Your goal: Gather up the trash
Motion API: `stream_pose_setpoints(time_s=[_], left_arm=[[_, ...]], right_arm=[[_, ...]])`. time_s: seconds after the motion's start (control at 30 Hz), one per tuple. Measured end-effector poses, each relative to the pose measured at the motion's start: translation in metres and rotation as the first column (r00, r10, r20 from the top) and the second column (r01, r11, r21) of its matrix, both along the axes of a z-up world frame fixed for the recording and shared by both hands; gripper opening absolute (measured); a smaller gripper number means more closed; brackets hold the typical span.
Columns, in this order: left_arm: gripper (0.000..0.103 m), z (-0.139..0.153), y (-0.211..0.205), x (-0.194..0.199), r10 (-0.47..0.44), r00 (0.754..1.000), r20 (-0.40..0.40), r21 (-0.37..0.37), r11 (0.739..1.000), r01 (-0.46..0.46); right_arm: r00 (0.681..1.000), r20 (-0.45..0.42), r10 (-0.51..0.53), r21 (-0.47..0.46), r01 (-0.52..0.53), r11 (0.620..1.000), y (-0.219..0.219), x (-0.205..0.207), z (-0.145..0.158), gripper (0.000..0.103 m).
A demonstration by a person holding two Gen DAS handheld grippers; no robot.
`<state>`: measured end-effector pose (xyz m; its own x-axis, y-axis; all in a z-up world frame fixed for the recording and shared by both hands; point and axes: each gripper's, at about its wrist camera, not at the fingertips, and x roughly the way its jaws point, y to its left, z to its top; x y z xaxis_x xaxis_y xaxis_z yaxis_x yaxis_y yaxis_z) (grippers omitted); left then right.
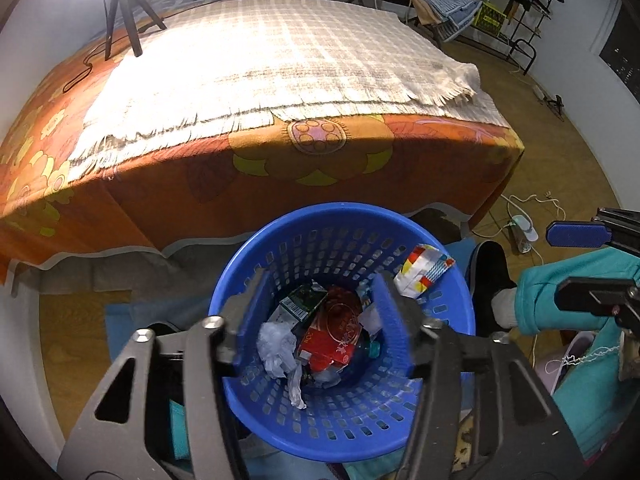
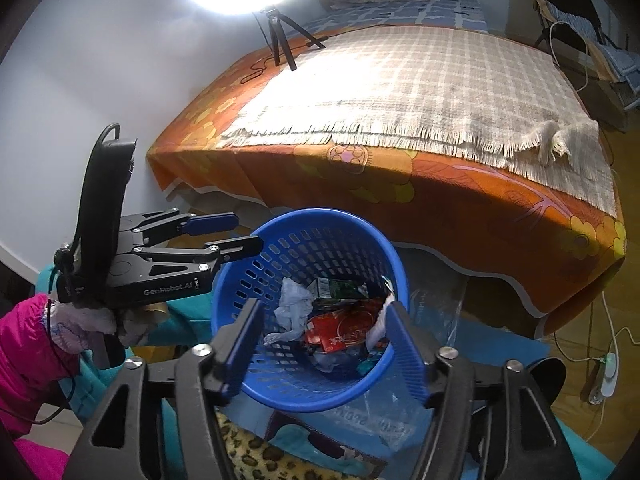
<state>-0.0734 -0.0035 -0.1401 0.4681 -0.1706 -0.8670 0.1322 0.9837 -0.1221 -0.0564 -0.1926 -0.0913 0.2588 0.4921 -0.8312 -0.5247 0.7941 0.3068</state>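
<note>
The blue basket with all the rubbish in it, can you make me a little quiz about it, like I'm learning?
1. True or false: the blue basket already holds a red packet.
2. What is the left claw holding: A) a tissue, B) nothing, C) a bottle?
3. Fill in: the crumpled white tissue lies in the ____.

Key: 1 true. 2 B, since both the left claw and the right claw hang open above the basket. 3 basket.
</note>
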Motion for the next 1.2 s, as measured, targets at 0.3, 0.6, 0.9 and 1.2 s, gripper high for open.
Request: stream_pose_setpoints(time_s=[0.3,0.6,0.9,1.2], left_arm=[[0.069,0.002,0.006,0.004,0.031,1.0,0.0,0.003,1.0,-0.031],[0.072,0.009,0.006,0.007,0.062,0.998,0.008,0.017,0.998,-0.062],[0.072,0.025,0.009,0.012,0.094,0.994,0.049,0.018,0.995,-0.095],[0.072,0.056,0.009,0.018,0.118,0.984,0.132,0.017,0.992,-0.122]], right_arm=[[0.997,0.055,-0.054,-0.037,0.056,0.998,-0.003,0.005,0.004,0.092],[0.989,0.128,-0.079,-0.074,0.089,0.993,0.0,0.007,0.013,0.093],[0.972,0.211,-0.108,-0.083,0.127,0.988,0.002,0.014,0.03,0.094],[0.947,0.278,-0.158,-0.024,0.171,0.985,-0.003,0.029,0.056,0.103]])
